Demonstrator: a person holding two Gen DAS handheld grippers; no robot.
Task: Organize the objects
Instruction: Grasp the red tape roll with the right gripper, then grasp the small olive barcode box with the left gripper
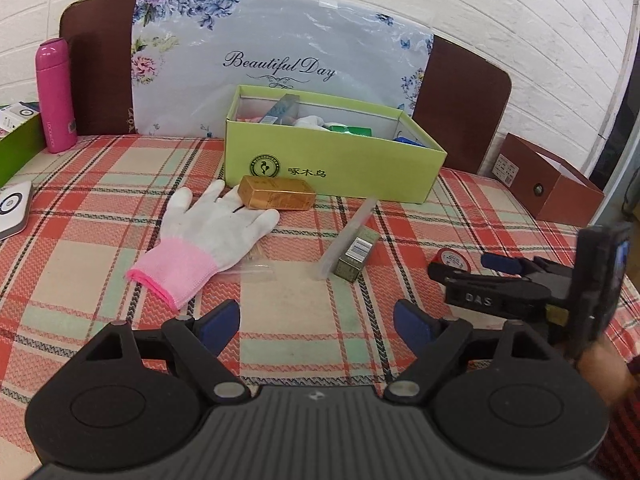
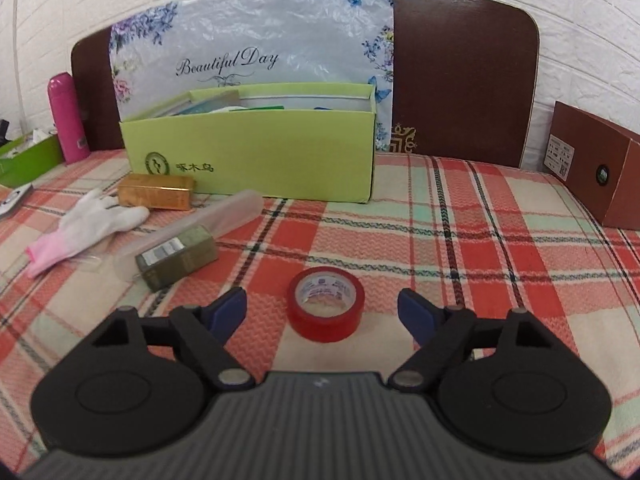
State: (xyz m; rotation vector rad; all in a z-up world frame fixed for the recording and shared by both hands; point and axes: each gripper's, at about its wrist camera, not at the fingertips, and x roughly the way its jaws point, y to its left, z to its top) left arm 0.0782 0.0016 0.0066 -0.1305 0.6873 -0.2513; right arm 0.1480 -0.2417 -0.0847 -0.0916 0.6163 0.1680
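A red tape roll lies flat on the plaid cloth between the blue pads of my right gripper, which stands open and clear of the roll on both sides. In the left wrist view that roll shows partly behind the right gripper. My left gripper is open over bare cloth, just short of a white glove with a pink cuff. Beyond it lie a gold box, a small olive box and a clear tube. The green box holds several items.
A pink bottle stands at the back left beside another green box. A white device lies at the left edge. A brown box sits at the right. A brown headboard with a flowered plastic sheet closes the back.
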